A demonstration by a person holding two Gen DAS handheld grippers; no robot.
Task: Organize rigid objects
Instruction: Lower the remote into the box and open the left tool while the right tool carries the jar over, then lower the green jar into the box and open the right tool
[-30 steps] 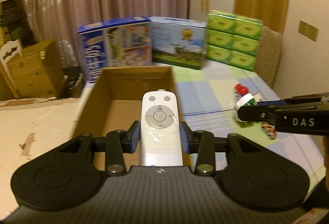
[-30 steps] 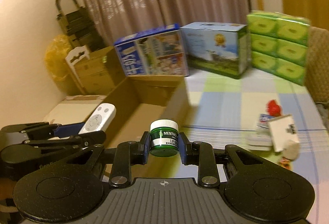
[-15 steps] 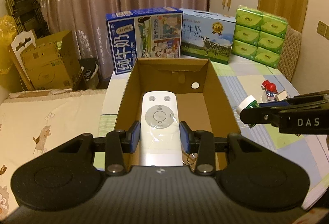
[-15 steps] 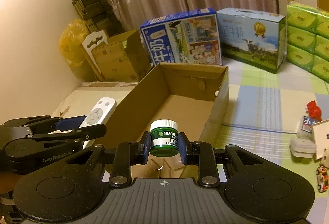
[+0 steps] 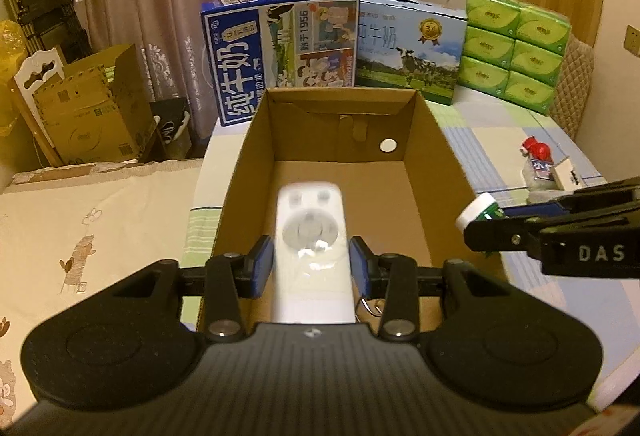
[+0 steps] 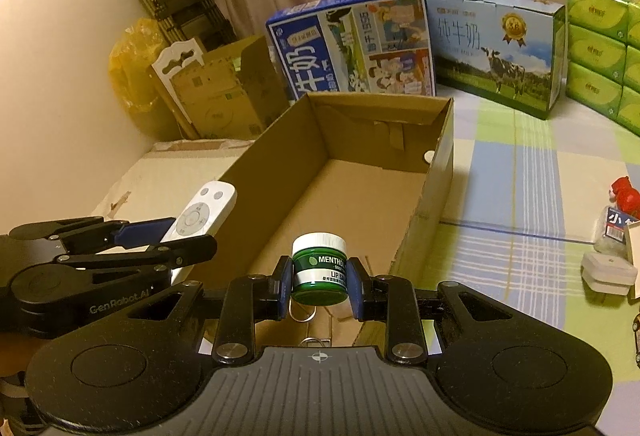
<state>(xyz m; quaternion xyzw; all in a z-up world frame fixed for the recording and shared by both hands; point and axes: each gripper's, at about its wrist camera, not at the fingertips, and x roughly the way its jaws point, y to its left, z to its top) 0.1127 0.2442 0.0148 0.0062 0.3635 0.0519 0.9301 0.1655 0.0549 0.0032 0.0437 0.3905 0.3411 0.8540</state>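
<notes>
Curtains hang behind the cardboard box on the bed. Over it, the left gripper has let go of the blurry remote, which could land crooked. Next, the right gripper squeezes the green jar over the box's near end; dropped, it might bounce out.

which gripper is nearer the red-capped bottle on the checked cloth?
Right. The right gripper, shut on the green jar, hangs at the cardboard box's right edge, on the side of the red-capped bottle. The left gripper, around the white remote, sits over the box's middle, farther away.
</notes>
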